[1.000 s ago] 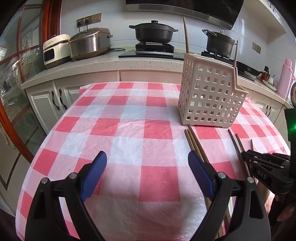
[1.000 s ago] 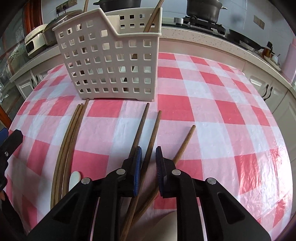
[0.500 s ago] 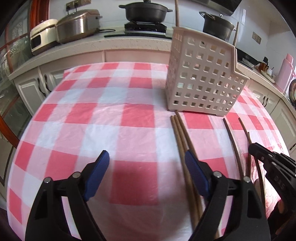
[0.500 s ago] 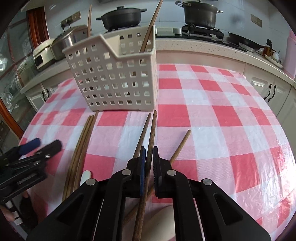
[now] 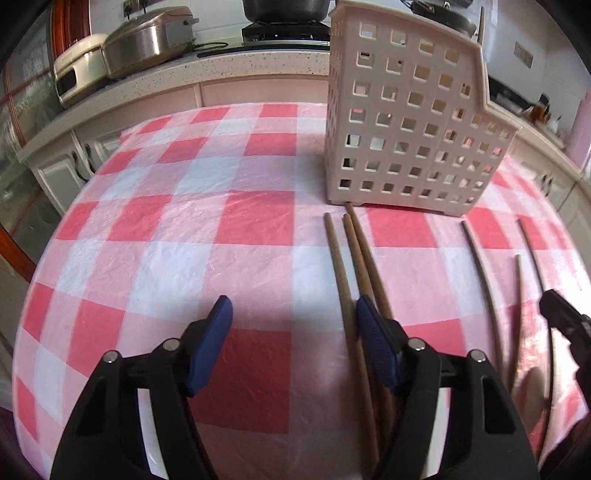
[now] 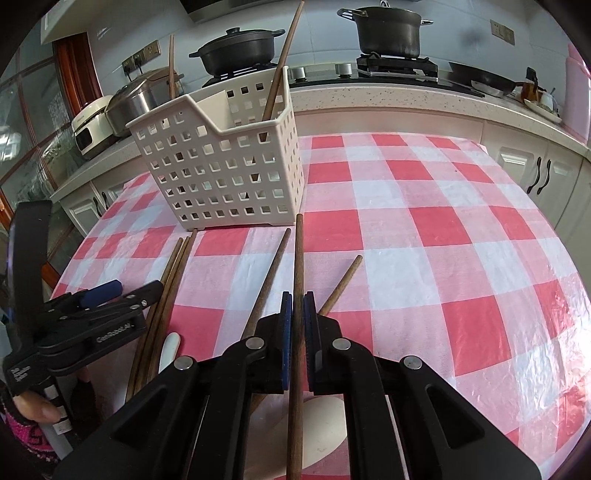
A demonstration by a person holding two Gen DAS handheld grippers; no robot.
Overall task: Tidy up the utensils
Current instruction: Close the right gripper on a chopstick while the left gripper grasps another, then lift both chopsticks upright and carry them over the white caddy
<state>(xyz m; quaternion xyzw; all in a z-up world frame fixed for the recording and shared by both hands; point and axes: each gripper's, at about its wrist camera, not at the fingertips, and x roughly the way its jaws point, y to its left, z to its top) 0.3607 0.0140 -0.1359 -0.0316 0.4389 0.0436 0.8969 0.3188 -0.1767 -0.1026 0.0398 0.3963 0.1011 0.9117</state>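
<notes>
A white perforated basket point(image 5: 406, 129) point(image 6: 221, 173) stands on the red-checked tablecloth point(image 5: 166, 229) with two wooden handles point(image 6: 277, 74) upright in it. My right gripper point(image 6: 297, 306) is shut on a long dark wooden handle point(image 6: 298, 258) that points at the basket's corner. My left gripper point(image 5: 293, 310) hovers low over three wooden sticks point(image 5: 345, 280) lying together. Its jaws are closing; the leftmost stick lies between them beside the right pad point(image 5: 369, 325), and no pad presses on it. The left gripper point(image 6: 110, 295) also shows at the left of the right wrist view.
More wooden handles point(image 6: 267, 277) point(image 6: 341, 280) and a white spoon point(image 6: 170, 349) lie on the cloth near the front edge. Behind the table runs a counter with a rice cooker point(image 5: 147, 37) and two black pots point(image 6: 240, 51) point(image 6: 388, 29). A hand point(image 6: 33, 406) holds the left gripper.
The left gripper moved forward and down toward the three sticks, and its jaws narrowed. The right gripper shut on the dark handle and raised it a little toward the basket.
</notes>
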